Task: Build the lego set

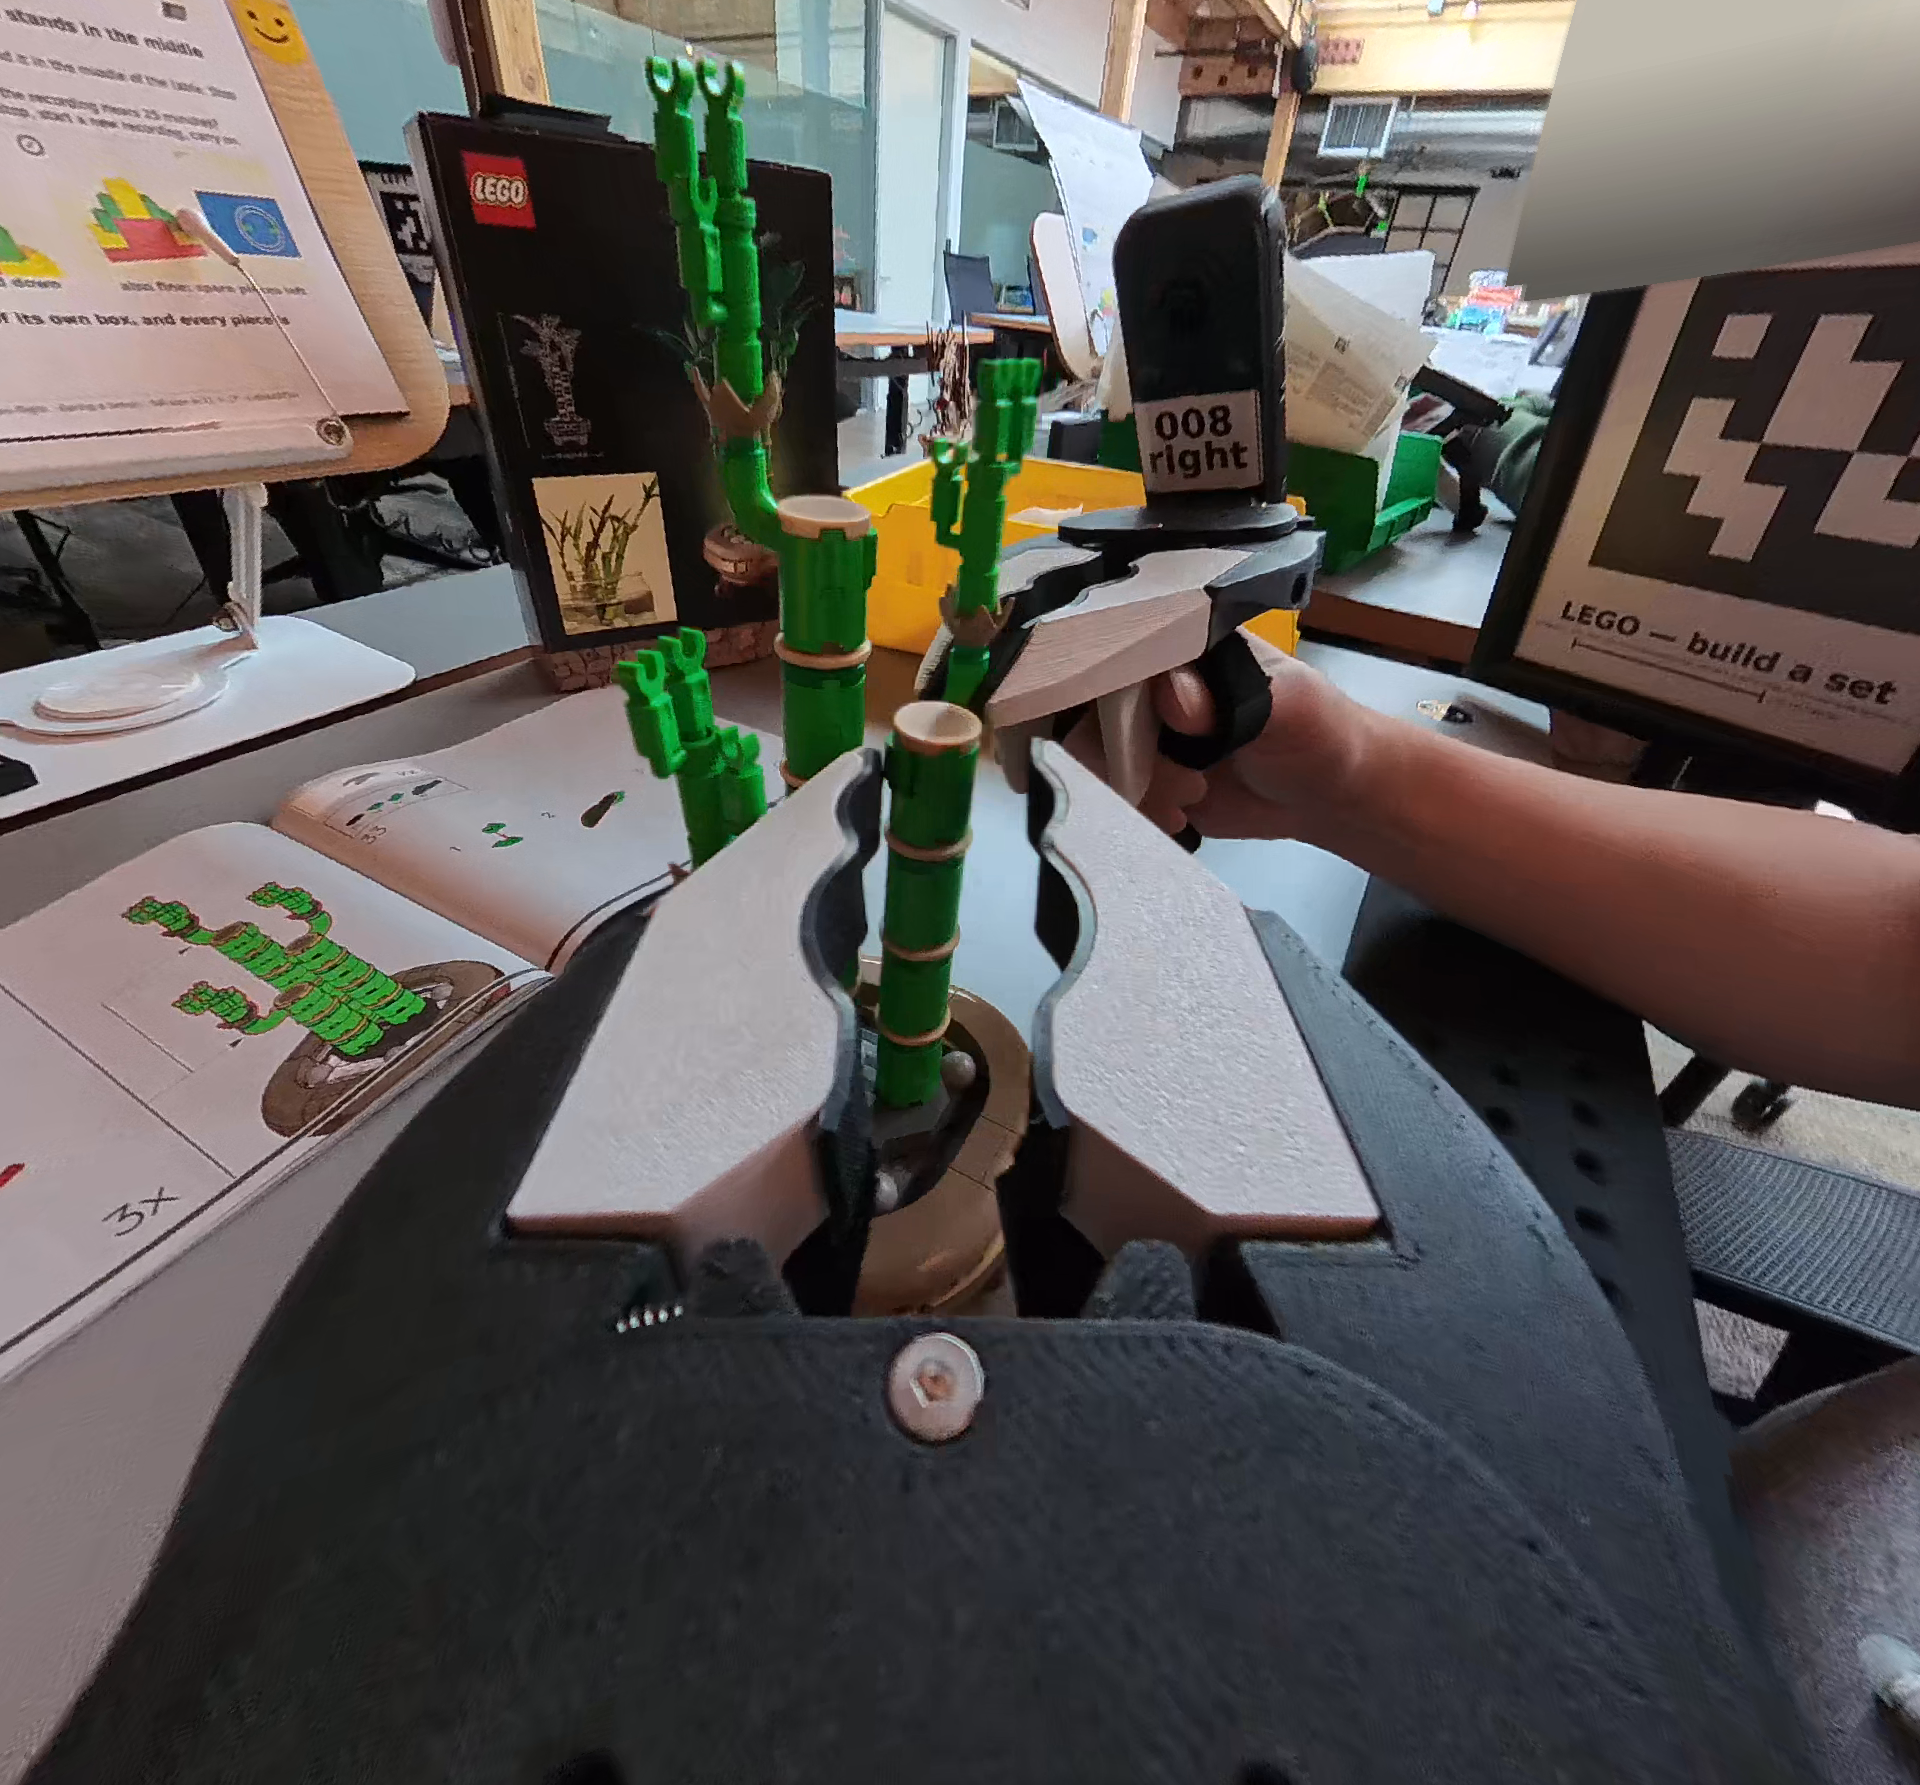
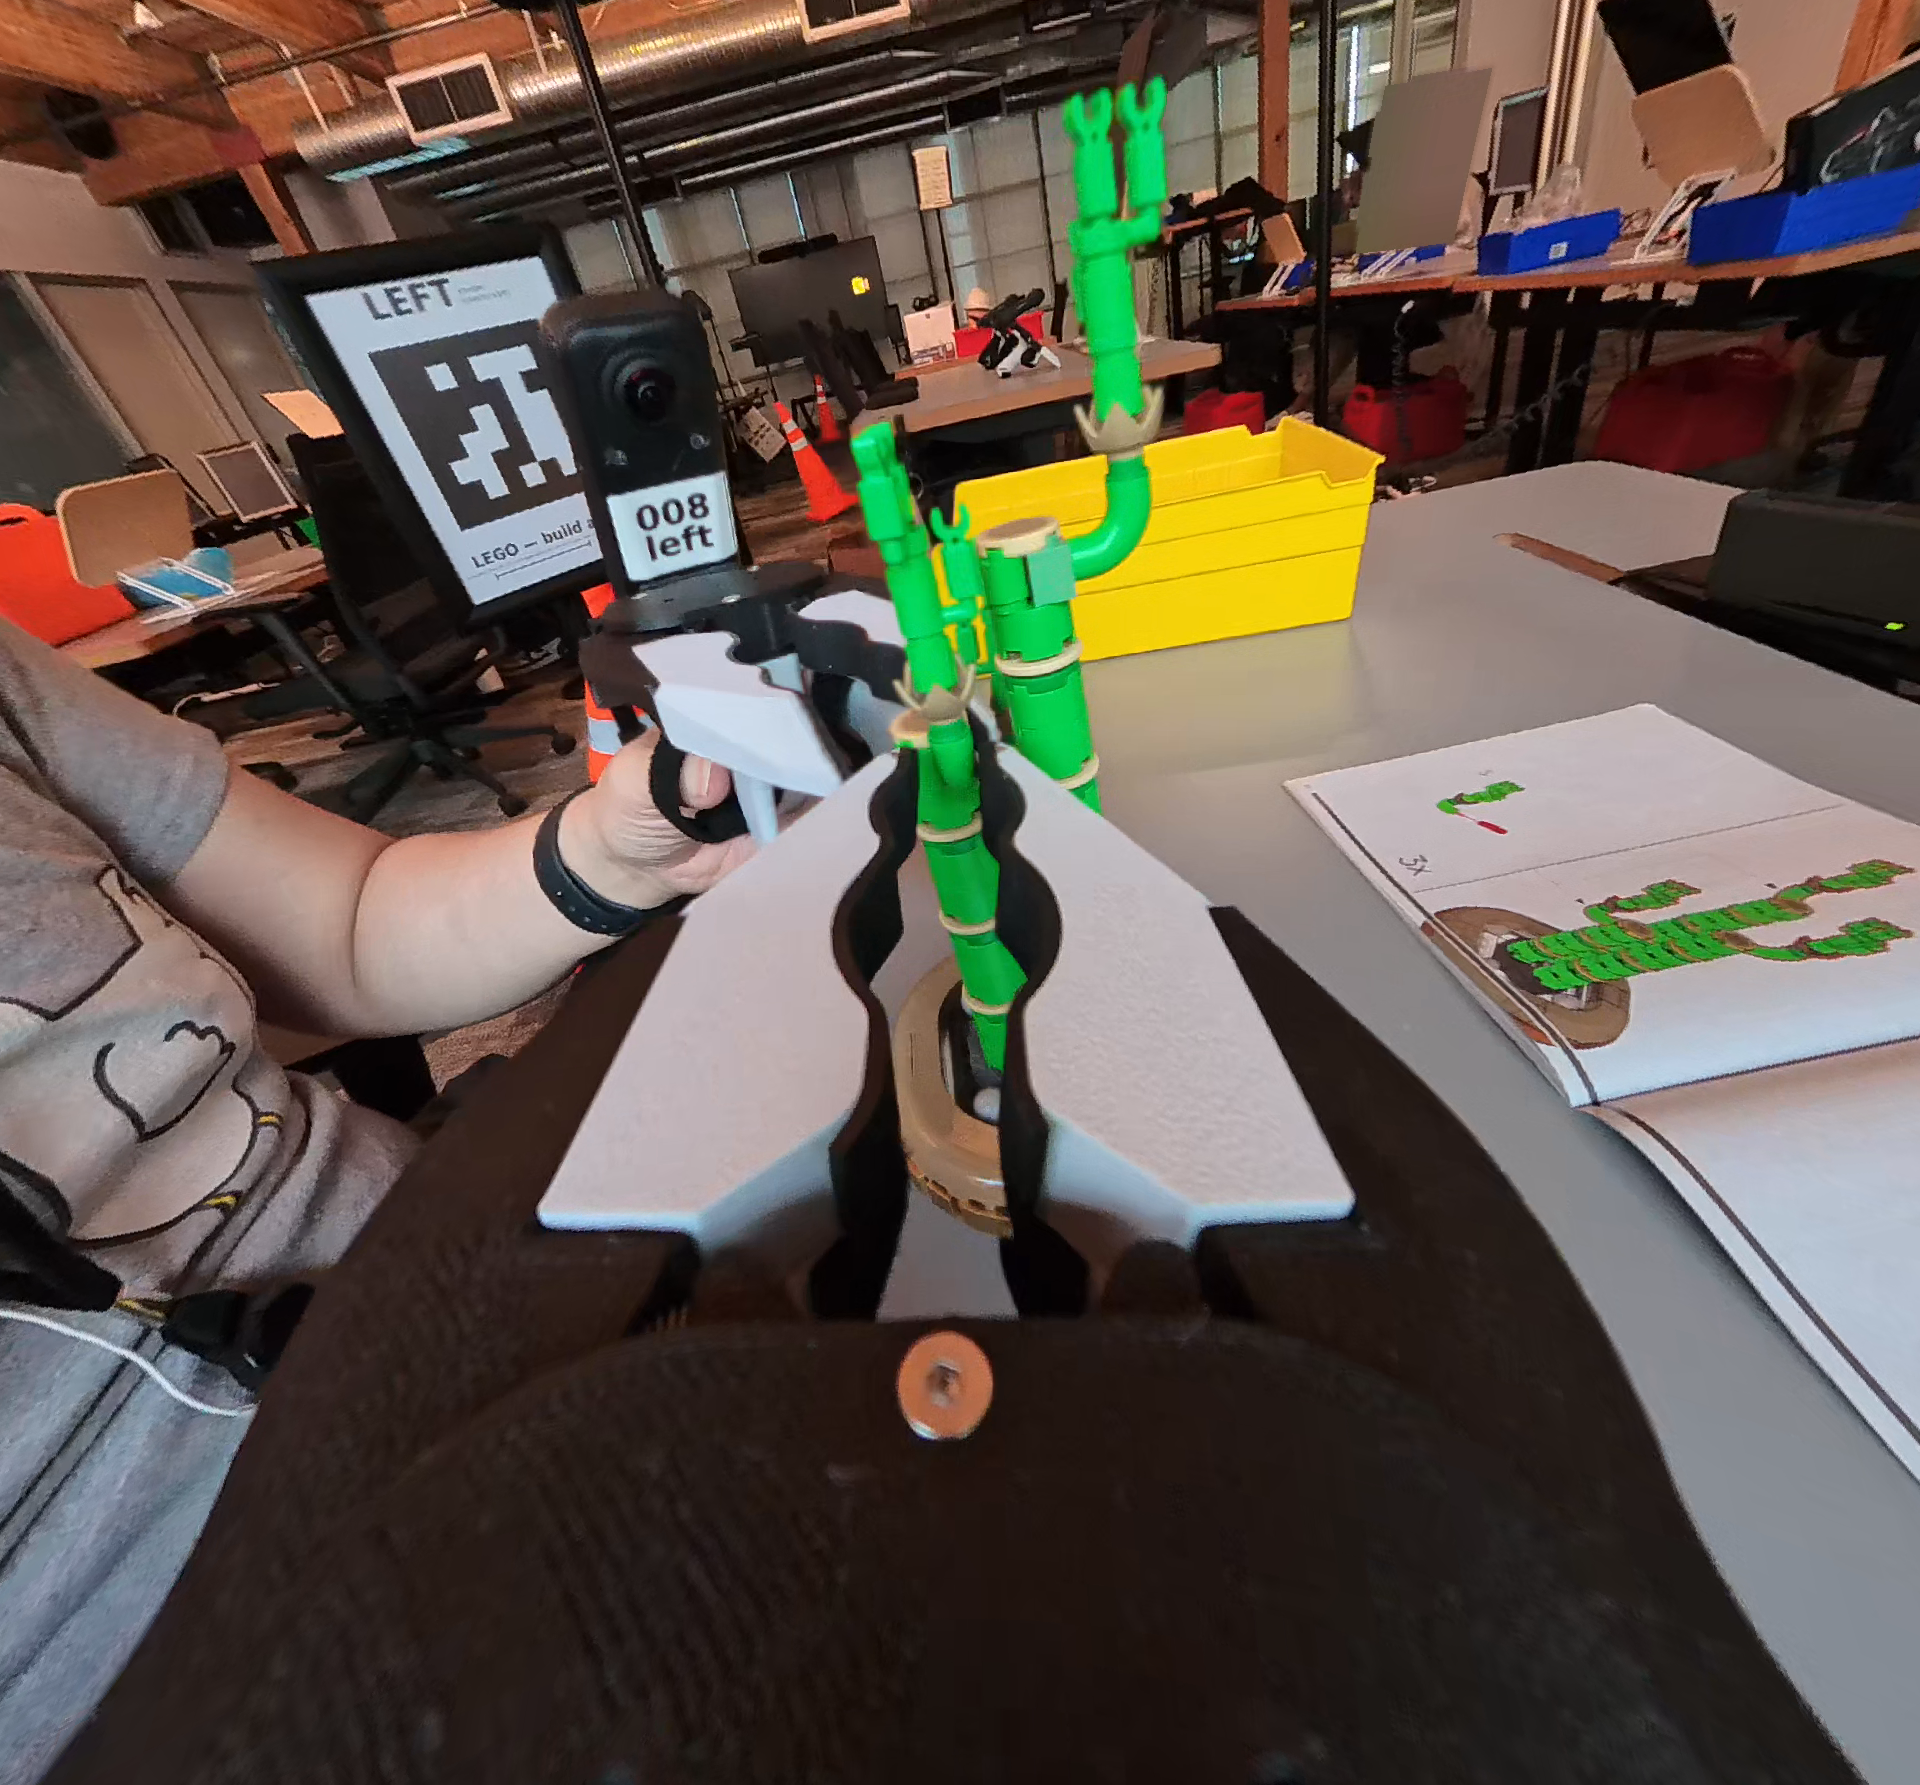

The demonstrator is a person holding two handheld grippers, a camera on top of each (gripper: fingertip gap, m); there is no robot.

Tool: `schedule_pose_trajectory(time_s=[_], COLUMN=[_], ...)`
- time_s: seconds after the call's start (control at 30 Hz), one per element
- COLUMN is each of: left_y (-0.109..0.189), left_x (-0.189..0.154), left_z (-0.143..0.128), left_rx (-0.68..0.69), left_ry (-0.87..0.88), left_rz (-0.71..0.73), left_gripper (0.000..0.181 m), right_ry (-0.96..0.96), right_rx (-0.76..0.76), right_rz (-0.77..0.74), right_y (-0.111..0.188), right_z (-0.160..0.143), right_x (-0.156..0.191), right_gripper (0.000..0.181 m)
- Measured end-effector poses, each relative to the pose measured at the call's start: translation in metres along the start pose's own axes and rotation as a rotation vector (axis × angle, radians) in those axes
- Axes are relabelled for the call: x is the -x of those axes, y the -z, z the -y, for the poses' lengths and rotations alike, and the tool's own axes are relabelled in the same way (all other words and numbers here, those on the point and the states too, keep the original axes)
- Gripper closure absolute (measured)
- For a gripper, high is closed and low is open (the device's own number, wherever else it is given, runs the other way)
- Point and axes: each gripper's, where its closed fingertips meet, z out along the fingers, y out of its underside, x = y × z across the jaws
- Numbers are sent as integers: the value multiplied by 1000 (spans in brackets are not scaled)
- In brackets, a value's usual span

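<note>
Lego bamboo model (image 1: 821,613) stood upright on the grey table (image 2: 1455,655), its stalks rising from a round tan base (image 2: 930,1101) beside the open instruction booklet (image 1: 260,956).

Left wrist view only: the black set box (image 1: 582,385) standing behind the model, an instruction sheet on a stand (image 1: 156,177) to the far left, and a green bin (image 1: 1371,488) stuffed with papers behind the yellow one.

Right wrist view only: the person's grey shirt, a black wristband (image 2: 571,873), and blue bins (image 2: 1766,218) on distant benches.

Left gripper (image 1: 951,800) sat around the short stalk with the tan cap (image 1: 925,904); jaws moderately apart, one finger just touching the stalk, the other clear of it.

Right gripper (image 2: 956,779) was narrowed onto a thin green stalk (image 2: 961,904) with a tan crown, tilted slightly; the black pads (image 2: 888,862) pressed against it on both sides.

Yellow bin (image 2: 1195,540) stood behind the model on the table; its contents could not be made out from either view.
</note>
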Motion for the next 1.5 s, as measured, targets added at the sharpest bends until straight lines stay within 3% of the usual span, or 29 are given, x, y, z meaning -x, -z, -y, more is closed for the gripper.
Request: schedule_pose_trajectory(time_s=[0.1,0.23,0.47,0.73,0.9,1.5], left_y=[11,21,15,1,1,-1], left_x=[2,-1,-4,3,4,3], left_z=[1,-3,9,3,3,-3], left_rx=[-29,-13,43,78,41,84], left_ry=[-13,-52,-267,-135,-32,-93], left_rz=[51,87,169,128,42,21], left_gripper=[150,156,159,155,165,166], right_ry=[6,74,78,111,111,74], right_rx=[-26,5,9,15,32,42], right_rz=[3,-45,-44,-36,-24,-10], right_y=[8,13,7,3,0,0], right_z=[5,1,-1,-1,-3,-4], right_x=[3,1,-2,-2,-1,1], right_gripper=[168,168,165,165,175,174])
